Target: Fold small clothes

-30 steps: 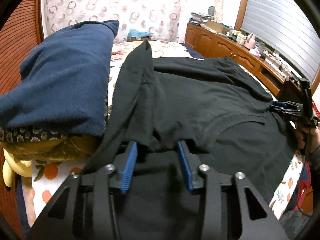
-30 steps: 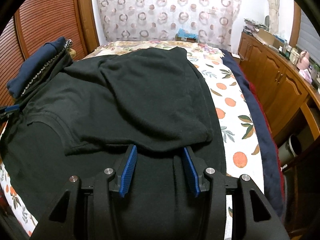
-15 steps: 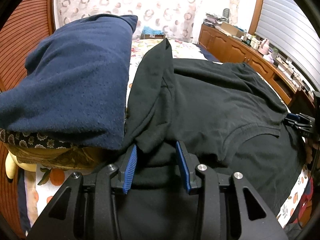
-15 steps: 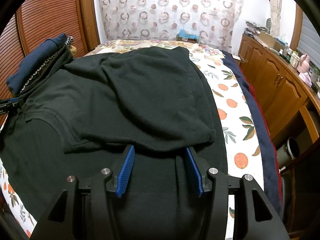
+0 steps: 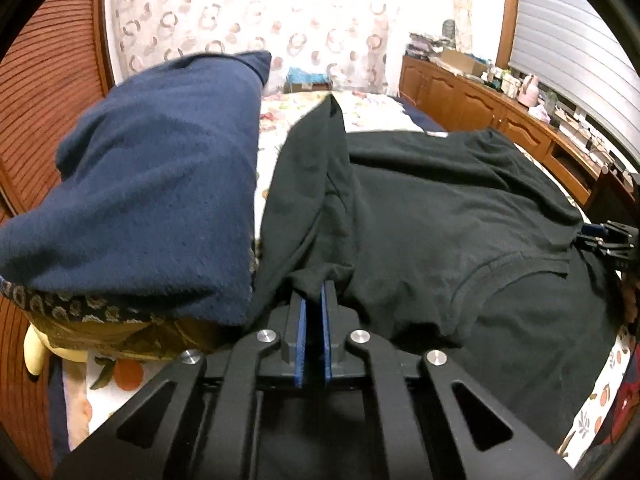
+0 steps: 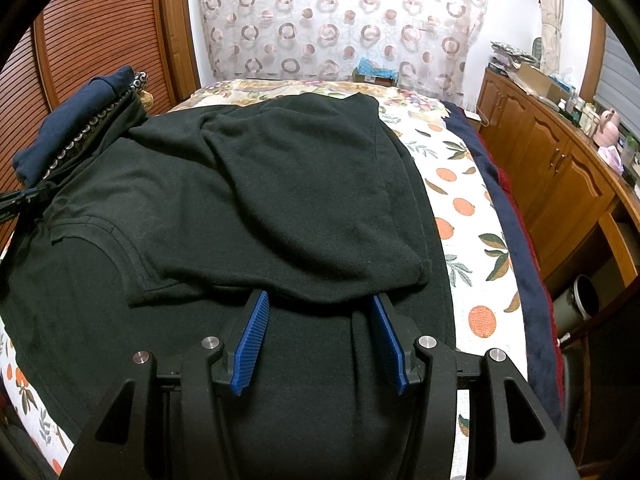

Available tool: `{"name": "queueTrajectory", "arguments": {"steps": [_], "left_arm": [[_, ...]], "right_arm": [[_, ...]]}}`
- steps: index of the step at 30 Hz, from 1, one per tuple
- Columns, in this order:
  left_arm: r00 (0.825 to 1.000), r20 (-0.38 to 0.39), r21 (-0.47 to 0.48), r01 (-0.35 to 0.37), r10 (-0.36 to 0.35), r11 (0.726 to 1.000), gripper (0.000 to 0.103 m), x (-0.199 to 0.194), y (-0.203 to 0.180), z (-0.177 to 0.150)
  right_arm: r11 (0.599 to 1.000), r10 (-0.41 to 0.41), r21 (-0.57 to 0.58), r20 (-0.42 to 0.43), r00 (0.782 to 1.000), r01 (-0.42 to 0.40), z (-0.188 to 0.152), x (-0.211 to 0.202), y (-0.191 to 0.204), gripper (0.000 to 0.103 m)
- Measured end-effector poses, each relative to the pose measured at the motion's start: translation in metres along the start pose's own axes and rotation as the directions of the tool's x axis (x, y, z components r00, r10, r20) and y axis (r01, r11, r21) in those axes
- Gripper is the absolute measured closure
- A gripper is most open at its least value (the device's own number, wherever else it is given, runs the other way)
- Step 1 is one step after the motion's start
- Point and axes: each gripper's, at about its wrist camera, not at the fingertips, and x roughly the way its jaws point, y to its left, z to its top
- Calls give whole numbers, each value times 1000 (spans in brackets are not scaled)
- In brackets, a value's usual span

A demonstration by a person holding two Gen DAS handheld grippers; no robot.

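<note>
Both jaws differ: left gripper (image 5: 313,292) pinches black shirt (image 5: 440,220) beside navy blanket (image 5: 152,184); right gripper (image 6: 320,304) gapes.

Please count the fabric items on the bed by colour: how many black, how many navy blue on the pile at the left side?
Black: 1, the black shirt, pinched by the left gripper
Navy blue: 1, the navy folded blanket on top of the pile
Total: 2

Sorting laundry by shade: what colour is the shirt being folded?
Black shirt, plain; clearest in the right wrist view.
</note>
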Motion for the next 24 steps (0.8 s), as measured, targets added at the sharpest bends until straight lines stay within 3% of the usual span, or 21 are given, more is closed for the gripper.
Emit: {"name": "queueTrajectory", "arguments": {"steps": [4,8,16,24], "left_arm": [[994,106,-26,-12,15,1000,97,-27,2,4],[984,179,-87,29,-13,996,98,-53,10,4],[981,192,-122,44,-20,992,98,-55,18,1],[983,183,-111,38,-17,993,98,-50,14,-2]], "right_arm": [[1000,3,3,1,1000,-3,0,0,0,49],[1000,11,11,3,1000,-11,0,-1,-3,49],[991,69,115,21,997,-71,-1,-4,-27,49],[991,72,113,-5,997,-71,11,0,-30,52]]}}
